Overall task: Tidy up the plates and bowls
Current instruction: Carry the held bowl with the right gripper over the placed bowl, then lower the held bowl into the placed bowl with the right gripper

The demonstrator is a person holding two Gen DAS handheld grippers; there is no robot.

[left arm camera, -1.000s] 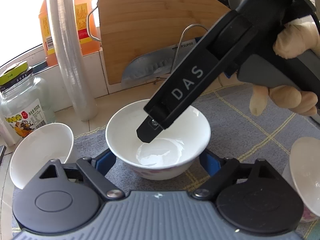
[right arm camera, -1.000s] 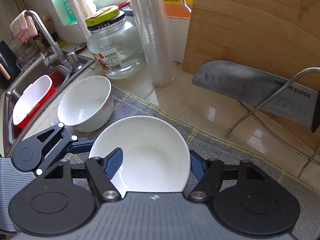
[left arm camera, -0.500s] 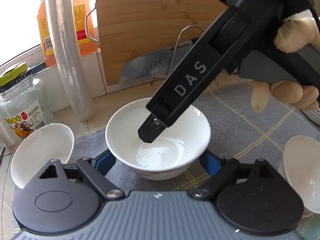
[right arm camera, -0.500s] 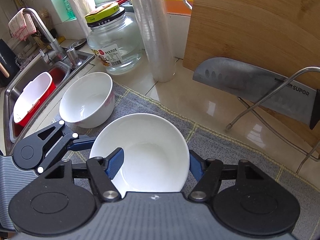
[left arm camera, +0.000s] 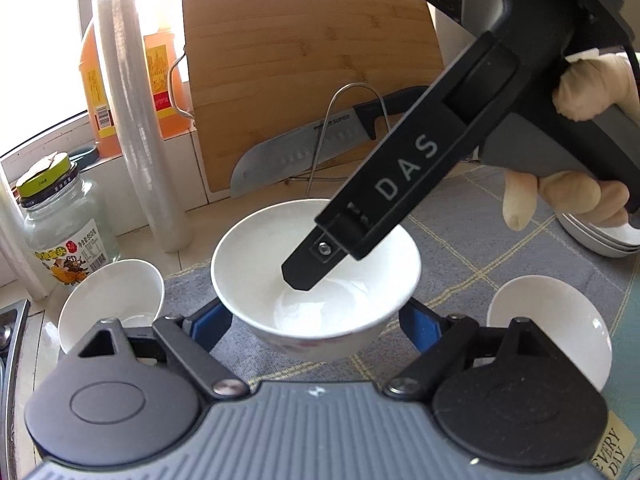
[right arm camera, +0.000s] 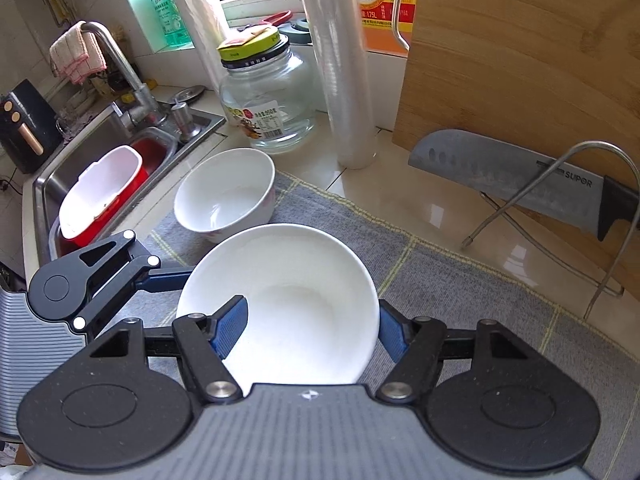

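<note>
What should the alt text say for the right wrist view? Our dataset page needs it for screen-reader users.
The right gripper clamps a white bowl's rim, one pad inside, above a grey mat; a second bowl, glass jar and cleaver sit behind.

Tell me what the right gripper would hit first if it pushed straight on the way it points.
Probably the inside of the white bowl its right gripper straddles; past that, the grey mat.

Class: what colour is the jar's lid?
Yellow-green lid, clearest in the right wrist view.
</note>
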